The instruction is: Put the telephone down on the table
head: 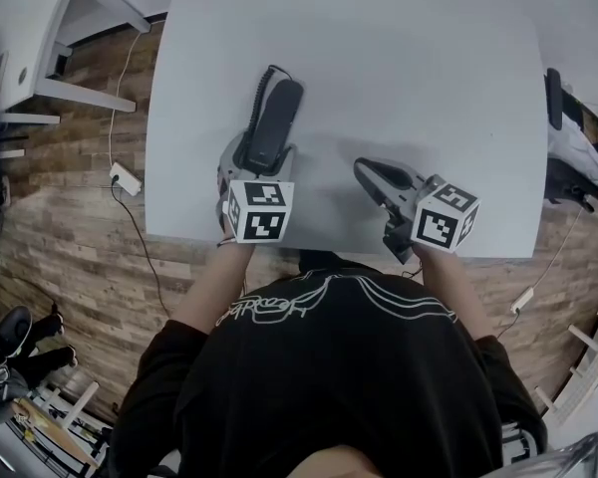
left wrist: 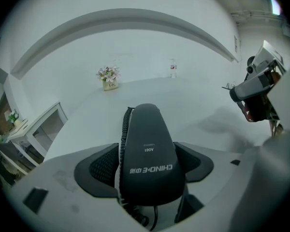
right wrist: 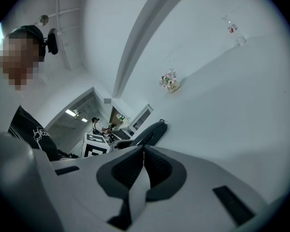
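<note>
The black telephone handset (head: 271, 127) lies on the white table (head: 409, 58), its coiled cord (head: 260, 83) running along its left side. Its near end sits between the jaws of my left gripper (head: 259, 163). In the left gripper view the handset (left wrist: 147, 149) fills the gap of the left gripper (left wrist: 147, 167), whose jaws are spread wide and show a little slack at the pads. My right gripper (head: 371, 170) rests on the table to the handset's right, shut and empty. The right gripper view shows the right gripper (right wrist: 144, 151) with its pads touching, and the handset (right wrist: 152, 132) beyond.
The table's front edge (head: 319, 247) runs just under both grippers. A small flower pot (left wrist: 108, 78) and a bottle (left wrist: 173, 69) stand at the far end. A power strip with its cable (head: 127, 177) lies on the wooden floor at left, beside white furniture (head: 70, 28).
</note>
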Tool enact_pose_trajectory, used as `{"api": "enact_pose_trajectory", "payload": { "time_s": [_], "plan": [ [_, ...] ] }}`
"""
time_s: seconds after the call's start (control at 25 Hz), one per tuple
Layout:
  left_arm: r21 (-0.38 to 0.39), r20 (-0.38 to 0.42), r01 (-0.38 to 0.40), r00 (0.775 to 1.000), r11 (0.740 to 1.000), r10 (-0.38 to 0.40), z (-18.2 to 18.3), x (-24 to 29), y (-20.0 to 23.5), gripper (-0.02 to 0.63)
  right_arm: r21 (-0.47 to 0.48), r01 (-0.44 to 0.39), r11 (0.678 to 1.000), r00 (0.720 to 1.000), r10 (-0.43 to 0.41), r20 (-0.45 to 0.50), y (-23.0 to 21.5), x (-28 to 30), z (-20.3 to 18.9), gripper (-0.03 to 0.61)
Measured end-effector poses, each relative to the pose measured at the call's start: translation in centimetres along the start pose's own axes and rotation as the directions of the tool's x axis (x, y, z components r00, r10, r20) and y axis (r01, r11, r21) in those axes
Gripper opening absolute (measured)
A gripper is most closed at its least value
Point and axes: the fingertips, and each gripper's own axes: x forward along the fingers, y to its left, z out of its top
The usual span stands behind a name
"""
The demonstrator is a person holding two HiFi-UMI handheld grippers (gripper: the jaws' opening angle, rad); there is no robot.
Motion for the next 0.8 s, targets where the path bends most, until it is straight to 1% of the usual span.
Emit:
{"api": "enact_pose_trajectory", "payload": {
  "time_s": [0.16, 0.28, 0.52, 0.64, 0.8],
  "plan": [
    [-0.050, 0.023, 0.051, 0.998, 0.997, -0.050, 0.2, -2.1, -0.5, 0.327, -0.023, -0.009, 1.000, 1.000, 0.009, 0.005, 1.5, -0.2, -0.1, 0.038],
    [-0.089, 0.060, 0.102, 0.994, 0.991, -0.097, 1.0, -4.7, -0.7, 0.327, -0.044, -0.021, 0.999, 1.000, 0.022, 0.019, 3.1, -0.6, -0.1, 0.038],
    [-0.194, 0.149, 0.198, 0.974, 0.961, -0.171, 0.8, -11.3, -0.4, 0.325, -0.109, -0.038, 0.993, 0.998, 0.044, 0.052, 8.4, -1.3, -1.0, 0.038],
    [-0.212, 0.212, 0.264, 0.952, 0.941, -0.219, 1.0, -15.3, -0.8, 0.325, -0.145, -0.047, 0.988, 0.996, 0.057, 0.066, 11.6, -2.0, -1.7, 0.038],
    [-0.185, 0.298, 0.367, 0.905, 0.912, -0.304, 1.4, -20.6, -2.2, 0.322, -0.181, -0.056, 0.982, 0.993, 0.074, 0.091, 16.0, -3.1, -2.9, 0.038]
  ]
}}
